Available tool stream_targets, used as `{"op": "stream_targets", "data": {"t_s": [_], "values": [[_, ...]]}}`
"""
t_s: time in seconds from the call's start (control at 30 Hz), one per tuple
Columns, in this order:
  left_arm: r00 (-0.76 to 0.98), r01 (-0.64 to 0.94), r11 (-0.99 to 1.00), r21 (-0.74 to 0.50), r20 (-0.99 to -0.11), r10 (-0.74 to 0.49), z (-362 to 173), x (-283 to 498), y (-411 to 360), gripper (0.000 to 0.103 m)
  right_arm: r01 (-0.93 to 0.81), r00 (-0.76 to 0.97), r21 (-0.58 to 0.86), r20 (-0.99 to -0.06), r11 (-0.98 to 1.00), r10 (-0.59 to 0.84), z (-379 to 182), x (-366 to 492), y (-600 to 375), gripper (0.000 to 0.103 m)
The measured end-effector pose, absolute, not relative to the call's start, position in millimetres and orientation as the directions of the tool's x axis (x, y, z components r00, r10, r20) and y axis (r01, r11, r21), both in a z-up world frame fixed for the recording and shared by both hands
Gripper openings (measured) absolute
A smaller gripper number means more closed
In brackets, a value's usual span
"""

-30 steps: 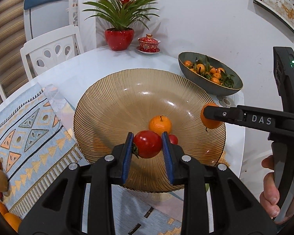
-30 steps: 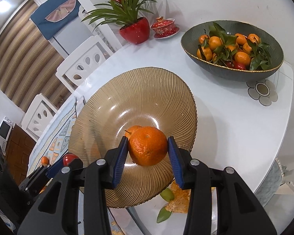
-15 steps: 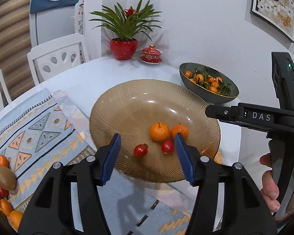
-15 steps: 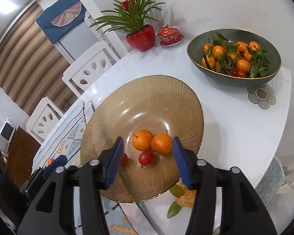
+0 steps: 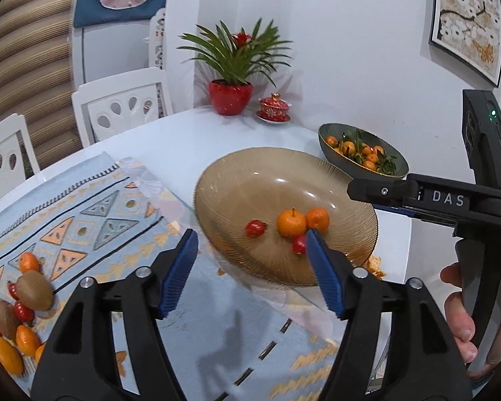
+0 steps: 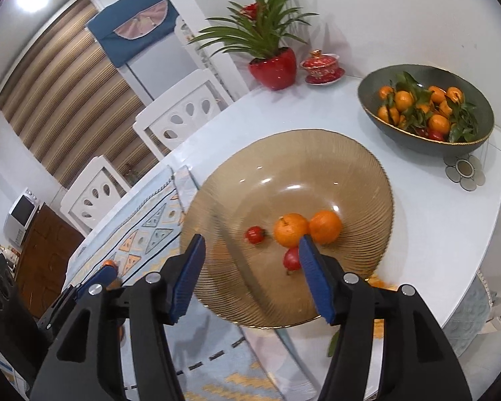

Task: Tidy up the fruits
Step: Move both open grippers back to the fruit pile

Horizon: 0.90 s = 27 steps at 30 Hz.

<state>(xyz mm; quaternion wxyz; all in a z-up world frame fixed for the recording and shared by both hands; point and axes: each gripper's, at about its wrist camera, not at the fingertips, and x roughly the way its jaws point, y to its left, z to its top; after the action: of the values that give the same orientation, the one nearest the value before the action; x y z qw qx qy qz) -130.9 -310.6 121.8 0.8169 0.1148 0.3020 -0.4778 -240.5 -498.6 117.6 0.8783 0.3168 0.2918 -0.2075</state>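
An amber ribbed glass bowl [image 5: 237, 180] [image 6: 317, 153] holds two oranges [image 5: 291, 223] [image 6: 290, 229] side by side and two small red tomatoes [image 5: 255, 228] [image 6: 255, 234]. My left gripper [image 5: 250, 267] is open and empty, held back over the patterned mat near the bowl's front rim. My right gripper [image 6: 250, 274] is open and empty too, just short of the bowl; its body shows at the right of the left wrist view. Loose fruit [image 5: 33, 289] lies on the mat at far left: kiwis, oranges and small tomatoes.
A dark bowl [image 5: 330, 147] [image 6: 377, 113] of leafy mandarins stands at the back right. A red potted plant [image 5: 230, 97] and a red lidded cup [image 5: 273, 108] are by the wall. White chairs [image 5: 123, 107] ring the round white table [image 6: 434, 207]. Peel scraps [image 5: 374, 264] lie by the bowl.
Both grippers opened: the left let go of a tomato and the right an orange, both now in the amber bowl. Both grippers have since drawn back and to the left.
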Motion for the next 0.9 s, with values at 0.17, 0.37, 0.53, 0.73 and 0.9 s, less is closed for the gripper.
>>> {"op": "stream_targets", "data": {"t_s": [0.17,0.37,0.53,0.73,0.9], "values": [[0.406,0.824,0.557,-0.104,-0.578,-0.708,131,-122,-278,0.068,0.517,0.751,0.42,-0.641,0.746,-0.16,124,-224,-476,0.058],[0.466,0.774,0.623,-0.113,-0.565,-0.681,136,-99,-232,0.069,0.461,0.758,0.397,-0.642,0.794,-0.119,129,-194,-440,0.059],[0.533,0.693,0.706,-0.145,-0.557,-0.637,138,-69,-177,0.07,0.411,0.757,0.378,-0.648,0.829,-0.079,128,-166,-408,0.06],[0.63,0.581,0.802,-0.135,-0.55,-0.549,141,-39,-107,0.075,0.341,0.748,0.347,-0.663,0.874,-0.028,127,-130,-365,0.06],[0.688,0.515,0.853,-0.083,-0.554,-0.47,136,-22,-53,0.074,0.258,0.734,0.309,-0.679,0.915,0.022,123,-99,-322,0.06]]}}
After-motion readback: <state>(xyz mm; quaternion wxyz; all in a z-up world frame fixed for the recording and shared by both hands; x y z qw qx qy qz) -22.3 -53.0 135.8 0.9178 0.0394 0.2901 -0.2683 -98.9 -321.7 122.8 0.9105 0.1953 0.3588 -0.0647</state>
